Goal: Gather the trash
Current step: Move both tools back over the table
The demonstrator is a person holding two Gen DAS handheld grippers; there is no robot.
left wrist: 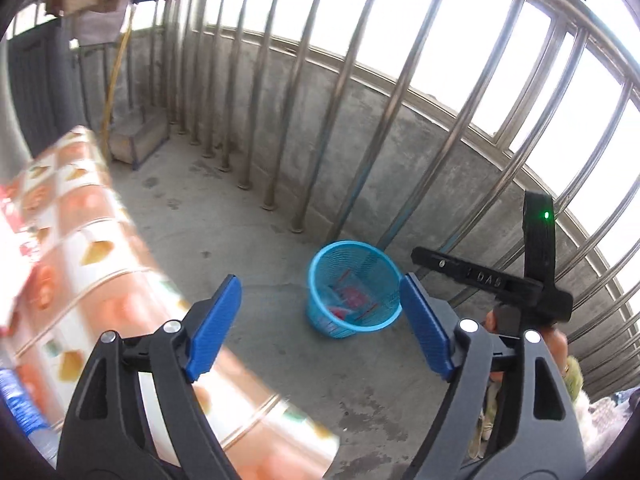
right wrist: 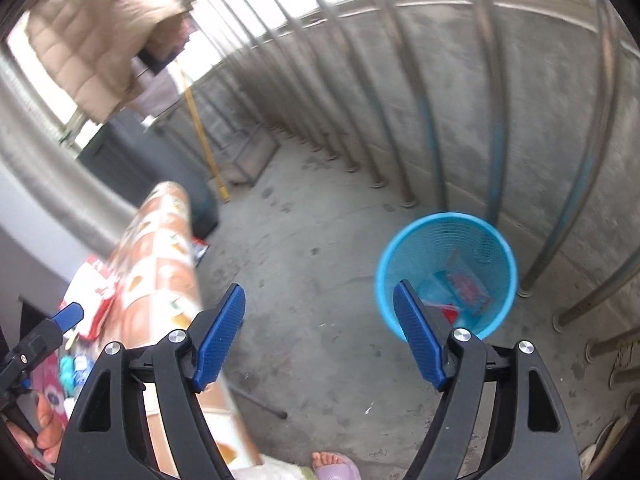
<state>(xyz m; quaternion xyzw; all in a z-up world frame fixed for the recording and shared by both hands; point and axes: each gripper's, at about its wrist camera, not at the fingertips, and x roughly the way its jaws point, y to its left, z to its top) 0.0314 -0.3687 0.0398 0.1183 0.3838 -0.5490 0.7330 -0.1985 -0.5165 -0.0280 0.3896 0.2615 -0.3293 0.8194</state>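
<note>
- Here, a blue basket [left wrist: 354, 288] [right wrist: 446, 274] stands upright on the concrete floor [left wrist: 248, 248] [right wrist: 312, 280], close to the foot of the grey wall [left wrist: 360, 128] [right wrist: 500, 112] and its metal bars [left wrist: 344, 92] [right wrist: 494, 80].
- Inside the basket lies trash [left wrist: 352, 300] [right wrist: 466, 286]: a clear wrapper with red print, and a red scrap beneath it.
- The left gripper [left wrist: 320, 322] has its jaws wide apart with nothing between them; the basket shows through the gap.
- The right gripper [right wrist: 318, 338] is likewise spread wide and empty, its right finger overlapping the basket's near rim in that view; whether it touches cannot be told.
- A table [left wrist: 84, 264] [right wrist: 160, 272] under an orange-and-white checked cloth fills the left side of both views, blurred.
- On its top, by the left edge, lie red-and-white packets [right wrist: 96, 296]; further small items nearer the camera are too blurred to name.
- A beige padded jacket [right wrist: 100, 32] hangs at the upper left.
- A yellow stick [left wrist: 116, 64] [right wrist: 204, 140] leans in the far corner beside a low box [left wrist: 138, 140].
- A bare foot in a lilac slipper [right wrist: 334, 466] shows at the bottom edge of the right view.
</note>
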